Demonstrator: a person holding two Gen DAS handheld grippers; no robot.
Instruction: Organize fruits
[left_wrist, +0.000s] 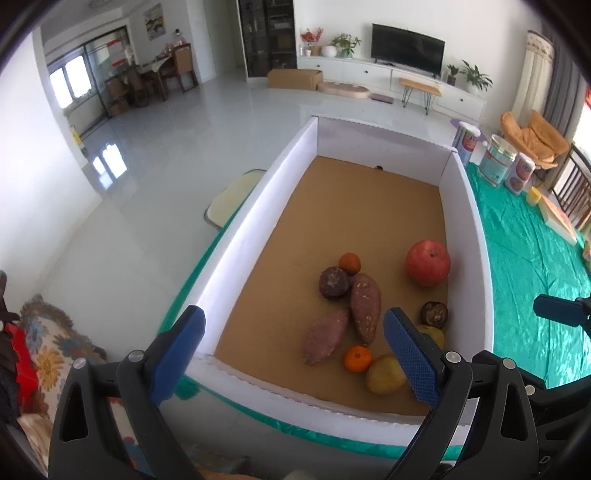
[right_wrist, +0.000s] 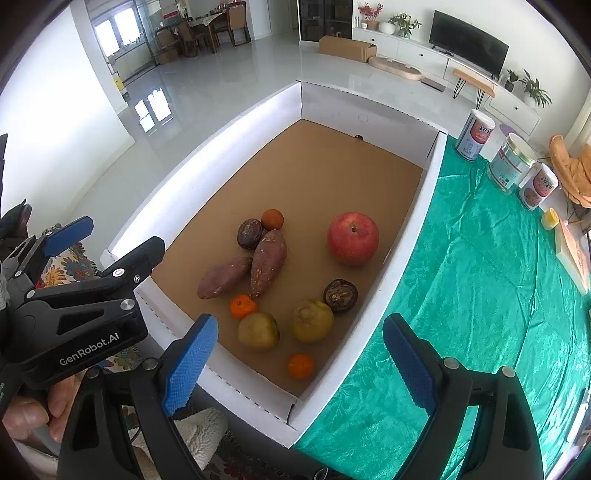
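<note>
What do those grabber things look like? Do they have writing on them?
Each hand-held gripper is black plastic with silver bolts and two bumpy blue pads. The left hand-held gripper has white GenRobot.AI lettering on its side. The right hand-held gripper looks the same.

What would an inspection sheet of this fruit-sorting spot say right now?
Surface: white box with a brown floor, on a green cloth.
Job's things: red apple, two sweet potatoes touching, three small oranges, two yellow-green fruits, two dark wrinkled fruits, all inside the box.
Clutter: three tins on the cloth beyond the box.
Grippers: left tool open, empty; right tool open, empty, above the box's near corner.
Cables: nothing seen.
Surroundings: living room, television, cardboard carton.
</note>
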